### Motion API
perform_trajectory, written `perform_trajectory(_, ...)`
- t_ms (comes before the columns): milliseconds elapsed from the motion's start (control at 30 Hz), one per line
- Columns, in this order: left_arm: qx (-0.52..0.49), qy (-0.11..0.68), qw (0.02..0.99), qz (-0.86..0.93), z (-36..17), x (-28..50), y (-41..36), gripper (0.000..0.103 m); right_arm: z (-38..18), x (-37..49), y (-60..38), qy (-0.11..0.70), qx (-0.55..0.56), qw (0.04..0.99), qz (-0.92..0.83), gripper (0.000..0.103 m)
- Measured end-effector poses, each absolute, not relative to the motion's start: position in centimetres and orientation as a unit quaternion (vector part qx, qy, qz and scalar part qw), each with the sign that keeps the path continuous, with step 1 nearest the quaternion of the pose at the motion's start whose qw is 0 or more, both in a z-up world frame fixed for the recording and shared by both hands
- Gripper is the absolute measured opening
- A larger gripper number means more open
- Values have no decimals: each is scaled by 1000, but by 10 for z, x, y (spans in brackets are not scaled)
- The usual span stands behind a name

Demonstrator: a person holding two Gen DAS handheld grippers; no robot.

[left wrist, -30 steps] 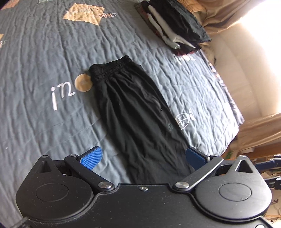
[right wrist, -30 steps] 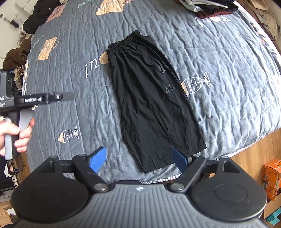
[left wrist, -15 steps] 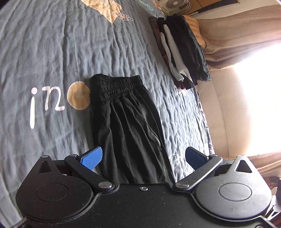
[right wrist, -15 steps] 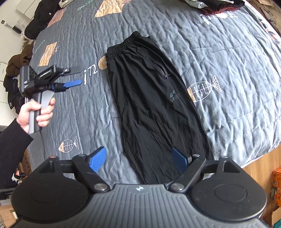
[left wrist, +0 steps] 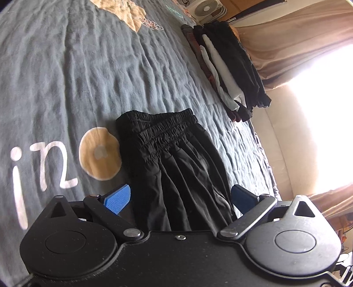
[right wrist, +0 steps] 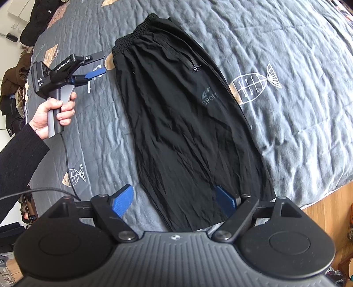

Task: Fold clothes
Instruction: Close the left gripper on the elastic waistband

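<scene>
Black sport trousers (right wrist: 187, 123) lie folded lengthwise on the grey quilt, elastic waistband (left wrist: 157, 125) at the far end and leg hems near the bed's edge. My left gripper (left wrist: 179, 197) hovers open over the upper part, just short of the waistband, nothing between its blue pads. In the right wrist view the left gripper (right wrist: 94, 64) hangs left of the waistband, held by a hand (right wrist: 55, 114). My right gripper (right wrist: 174, 199) is open above the leg hems, empty.
A stack of folded clothes (left wrist: 227, 70) lies at the quilt's far right corner. The quilt (right wrist: 286, 66) ends at a wooden floor (right wrist: 326, 205) on the right. Dark garments (right wrist: 37, 19) are piled beyond the bed's far left. A cable (right wrist: 66, 167) trails from the left gripper.
The left gripper has moved forward along the trousers toward the waistband. The right gripper has come down closer to the leg hems. Both stay open.
</scene>
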State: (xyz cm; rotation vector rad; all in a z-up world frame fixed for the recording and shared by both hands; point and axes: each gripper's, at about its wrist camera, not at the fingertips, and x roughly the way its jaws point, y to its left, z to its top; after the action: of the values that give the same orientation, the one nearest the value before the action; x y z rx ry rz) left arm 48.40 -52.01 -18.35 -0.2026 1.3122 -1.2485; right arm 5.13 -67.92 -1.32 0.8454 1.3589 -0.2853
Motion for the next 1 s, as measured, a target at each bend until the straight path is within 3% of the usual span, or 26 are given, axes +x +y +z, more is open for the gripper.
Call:
perform_trajectory(400,-110,582,607,-529,-219,497,-553,97,-33,41,-698,610,391,680,-113,82)
perform_trajectory(533,-135,583,609,-521,-225,498,-564,102,-37,35,-703,609,397,678,-105,82)
perform_trajectory(800,-116,583,590,-546,-232,492,-596,98,-46,24,-713,608,407,676,-87,82)
perform_trajectory(900,-113,593,597,-528,-245,498,-590,50,-50,21,-720,609,407,677,-73,82)
perform_trajectory(933,-119,600,598,-519,-251,503,-585,22,-52,20,-722,609,407,677,-68,82)
perform_trajectory(1000,-137,607,589,-516,-260,508,-576,17,-55,17,-728,610,405,679,-55,82)
